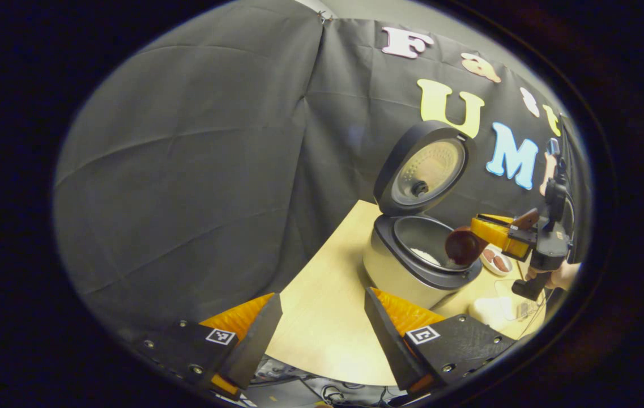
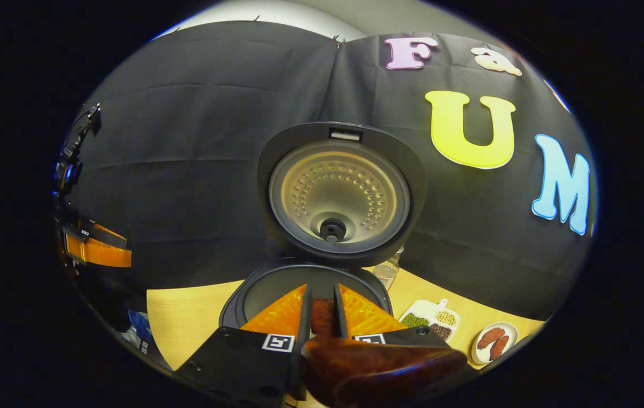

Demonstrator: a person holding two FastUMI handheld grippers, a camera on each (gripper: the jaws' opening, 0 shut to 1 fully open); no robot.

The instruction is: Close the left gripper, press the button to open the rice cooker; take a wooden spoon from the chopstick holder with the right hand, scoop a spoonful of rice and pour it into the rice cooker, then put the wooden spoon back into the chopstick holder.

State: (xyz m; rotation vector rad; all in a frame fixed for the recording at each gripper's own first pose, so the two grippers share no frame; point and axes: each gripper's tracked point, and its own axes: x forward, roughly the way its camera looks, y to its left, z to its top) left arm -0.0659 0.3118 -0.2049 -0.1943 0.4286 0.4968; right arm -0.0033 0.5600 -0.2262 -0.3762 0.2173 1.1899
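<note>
The rice cooker [image 1: 406, 275] stands on the wooden table with its lid [image 1: 425, 170] raised, and some white rice [image 1: 427, 256] lies in the pot. My right gripper [image 1: 500, 231] is shut on the handle of the wooden spoon [image 1: 463, 246], whose dark bowl hangs over the pot's right rim. In the right gripper view the spoon handle [image 2: 378, 362] runs back between the fingers of the right gripper [image 2: 320, 290], above the pot, with the cooker lid [image 2: 338, 192] straight ahead. My left gripper [image 1: 322, 294] is open and empty, held left of the cooker over the table.
A small dish of red-brown pieces [image 2: 494, 339], a white divided tray of beans [image 2: 430, 318] and a clear bottle [image 2: 387, 272] sit right of the cooker. The left gripper [image 2: 94, 248] hovers far left. A hand [image 1: 561, 276] holds the right gripper. A white object [image 1: 494, 309] lies near the table's edge.
</note>
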